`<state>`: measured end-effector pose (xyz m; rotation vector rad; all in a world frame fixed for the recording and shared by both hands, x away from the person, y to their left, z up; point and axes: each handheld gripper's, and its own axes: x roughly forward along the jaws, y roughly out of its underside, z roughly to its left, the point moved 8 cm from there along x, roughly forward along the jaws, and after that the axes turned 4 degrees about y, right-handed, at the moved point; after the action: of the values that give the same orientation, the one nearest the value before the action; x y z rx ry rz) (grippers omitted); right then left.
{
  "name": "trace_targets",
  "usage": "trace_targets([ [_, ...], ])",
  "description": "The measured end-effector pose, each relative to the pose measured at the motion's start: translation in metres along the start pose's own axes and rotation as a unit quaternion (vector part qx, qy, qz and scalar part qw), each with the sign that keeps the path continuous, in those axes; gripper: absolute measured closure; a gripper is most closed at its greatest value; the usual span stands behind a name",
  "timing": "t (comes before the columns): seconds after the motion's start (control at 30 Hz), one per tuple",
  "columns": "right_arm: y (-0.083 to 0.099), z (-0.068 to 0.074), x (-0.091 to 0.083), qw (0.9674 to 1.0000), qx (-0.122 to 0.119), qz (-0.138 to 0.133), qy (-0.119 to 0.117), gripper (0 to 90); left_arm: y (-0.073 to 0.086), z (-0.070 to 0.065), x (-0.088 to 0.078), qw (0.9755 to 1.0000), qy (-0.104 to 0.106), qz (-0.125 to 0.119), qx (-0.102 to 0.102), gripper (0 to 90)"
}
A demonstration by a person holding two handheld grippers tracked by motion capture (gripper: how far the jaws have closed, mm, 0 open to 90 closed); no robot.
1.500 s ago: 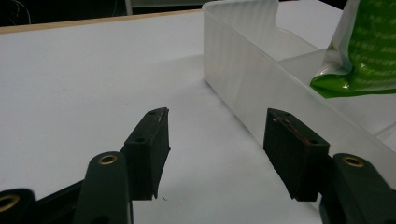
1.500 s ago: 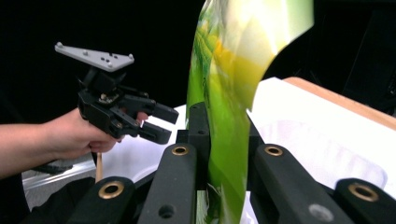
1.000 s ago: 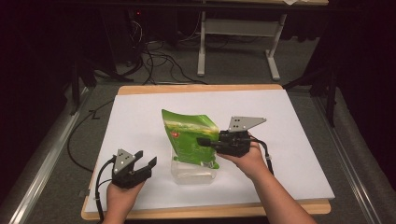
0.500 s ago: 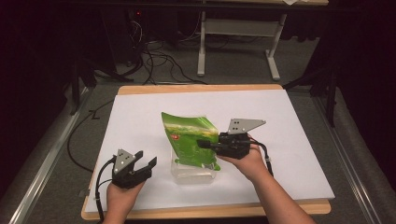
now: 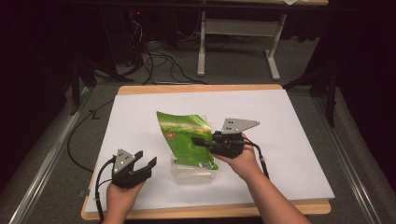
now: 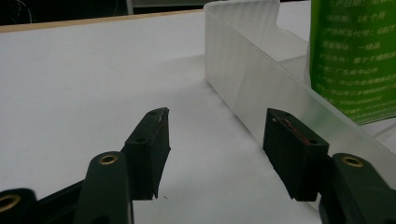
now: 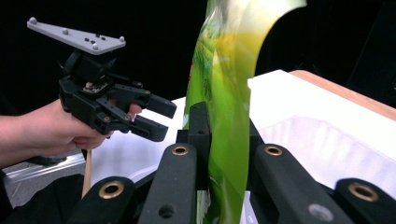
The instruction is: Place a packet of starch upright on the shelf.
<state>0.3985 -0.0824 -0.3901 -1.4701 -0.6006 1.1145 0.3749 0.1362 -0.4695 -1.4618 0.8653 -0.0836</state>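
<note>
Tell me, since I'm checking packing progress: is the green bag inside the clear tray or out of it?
Partly in. The green bag stands tilted with its lower end in the clear tray, most of it above the rim, clamped by the right hand-held gripper.

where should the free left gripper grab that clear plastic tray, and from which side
Grip the near long wall of the clear tray: it stands thin and upright, a fair fit for the open left gripper. Come from the tray's left end, since the right gripper holds the green bag over the other side.
</note>
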Motion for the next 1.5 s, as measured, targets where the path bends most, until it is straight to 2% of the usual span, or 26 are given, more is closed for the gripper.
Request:
trace_targets([
  [0.43, 0.009, 0.001, 0.015, 0.9999, 0.007, 0.005, 0.009, 81.2, 0.001, -0.001, 0.001, 1.0000, 0.000, 0.001, 0.003, 41.7],
  [0.6, 0.014, -0.001, 0.019, 0.9996, 0.002, 0.021, 0.021, 79.7, 0.001, -0.002, 0.001, 1.0000, 0.002, 0.002, 0.003, 42.0],
  [0.7, 0.015, -0.001, 0.018, 0.9997, 0.003, 0.018, 0.018, 83.0, 0.001, -0.002, 0.001, 1.0000, 0.002, 0.002, 0.003, 42.2],
  [0.77, 0.013, 0.000, 0.019, 0.9995, -0.005, 0.015, 0.026, 83.5, 0.001, -0.002, 0.001, 1.0000, 0.001, 0.002, 0.004, 42.4],
  [0.9, 0.009, 0.001, 0.020, 0.9996, 0.001, 0.001, 0.028, 83.6, 0.000, -0.002, 0.000, 1.0000, -0.002, -0.001, 0.003, 43.0],
  [1.03, 0.017, 0.000, 0.020, 0.9993, 0.006, 0.010, 0.035, 79.9, 0.001, -0.003, 0.001, 1.0000, -0.002, 0.000, 0.006, 44.0],
  [1.13, 0.021, -0.003, 0.014, 0.9986, 0.018, 0.010, 0.048, 70.1, 0.002, -0.006, 0.003, 0.9999, -0.002, 0.004, 0.013, 44.5],
  [1.2, 0.024, -0.005, 0.009, 0.9976, 0.015, 0.014, 0.066, 65.4, 0.002, -0.008, 0.005, 0.9998, -0.001, 0.005, 0.017, 45.0],
  [1.4, 0.030, -0.006, -0.018, 0.9950, 0.017, 0.011, 0.098, 60.8, 0.004, -0.015, 0.010, 0.9995, 0.000, 0.014, 0.028, 49.9],
  [1.5, 0.032, -0.008, -0.036, 0.9931, 0.019, 0.010, 0.116, 61.3, 0.006, -0.020, 0.014, 0.9994, 0.009, 0.018, 0.028, 53.5],
])
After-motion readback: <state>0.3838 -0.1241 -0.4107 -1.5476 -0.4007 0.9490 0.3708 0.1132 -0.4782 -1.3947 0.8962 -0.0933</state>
